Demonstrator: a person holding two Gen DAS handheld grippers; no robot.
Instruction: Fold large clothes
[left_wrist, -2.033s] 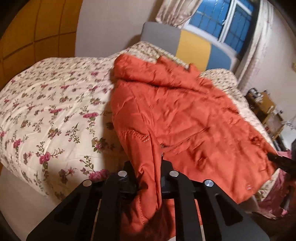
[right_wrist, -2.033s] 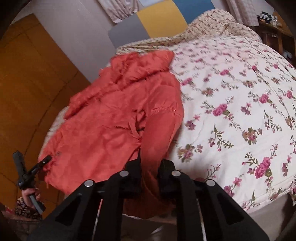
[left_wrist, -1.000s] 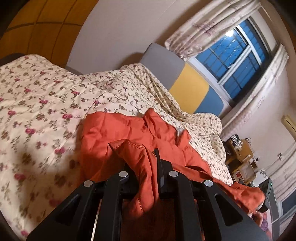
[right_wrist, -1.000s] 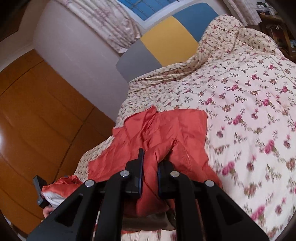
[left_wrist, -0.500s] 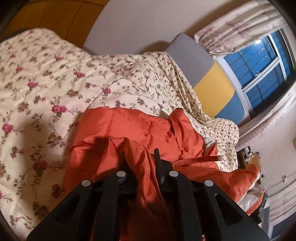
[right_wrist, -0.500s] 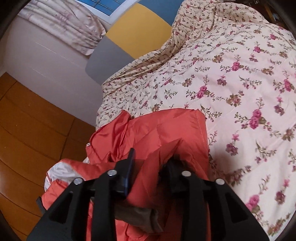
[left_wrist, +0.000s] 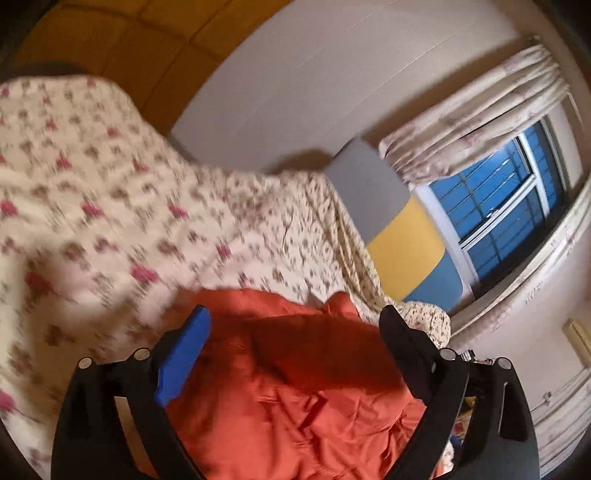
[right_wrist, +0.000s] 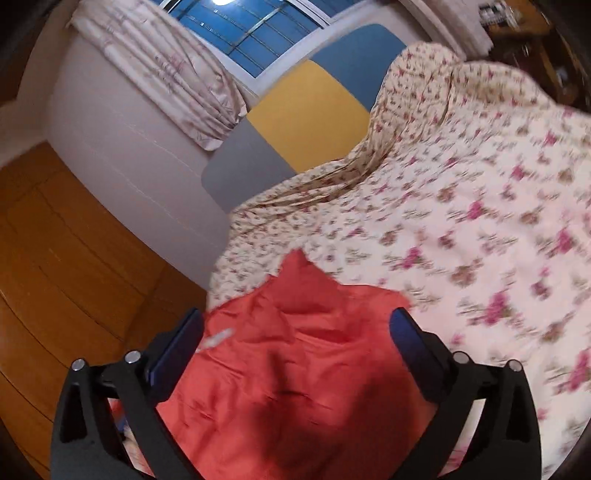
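Note:
An orange-red padded jacket (left_wrist: 295, 369) lies bunched and doubled over on the floral bedspread (left_wrist: 110, 221). My left gripper (left_wrist: 295, 317) is open, its jaws wide apart and empty, just above the jacket. In the right wrist view the same jacket (right_wrist: 288, 369) lies below my right gripper (right_wrist: 295, 321), which is also open and empty, jaws spread wide over the fabric. The jacket's near part is hidden behind the gripper bodies.
The bed's grey, yellow and blue headboard (left_wrist: 399, 229) stands at the far end under a window (left_wrist: 509, 192) with pale curtains. An orange wooden wardrobe (right_wrist: 55, 258) flanks the bed. The floral bedspread (right_wrist: 480, 221) stretches away beside the jacket.
Both grippers have opened and let go of the jacket fabric they held pinched. The jacket's lifted part now lies folded over onto the rest. Both views are blurred by motion.

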